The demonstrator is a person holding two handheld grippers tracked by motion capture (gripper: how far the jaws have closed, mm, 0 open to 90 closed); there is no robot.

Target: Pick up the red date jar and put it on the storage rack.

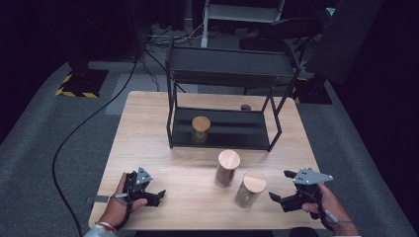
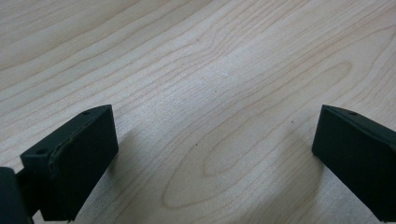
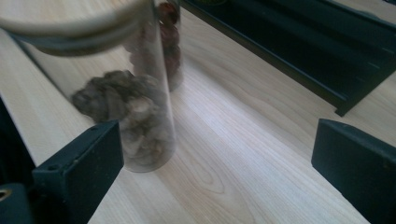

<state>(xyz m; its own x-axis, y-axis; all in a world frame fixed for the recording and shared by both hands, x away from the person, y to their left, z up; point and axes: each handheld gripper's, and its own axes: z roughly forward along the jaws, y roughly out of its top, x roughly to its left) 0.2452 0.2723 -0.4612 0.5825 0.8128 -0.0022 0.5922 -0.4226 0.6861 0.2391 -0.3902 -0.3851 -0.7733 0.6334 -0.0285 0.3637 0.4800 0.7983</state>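
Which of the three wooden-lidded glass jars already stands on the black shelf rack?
The wooden-lidded glass jar on the black shelf rack's lower tier; the other two jars stand on the wooden table.

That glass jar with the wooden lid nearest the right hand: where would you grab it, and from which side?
Probably around the clear glass wall of the nearest jar, below its wooden lid, coming in level from the right. It stands upright and round, and the right hand-held gripper already sits open beside it, jaws facing it.
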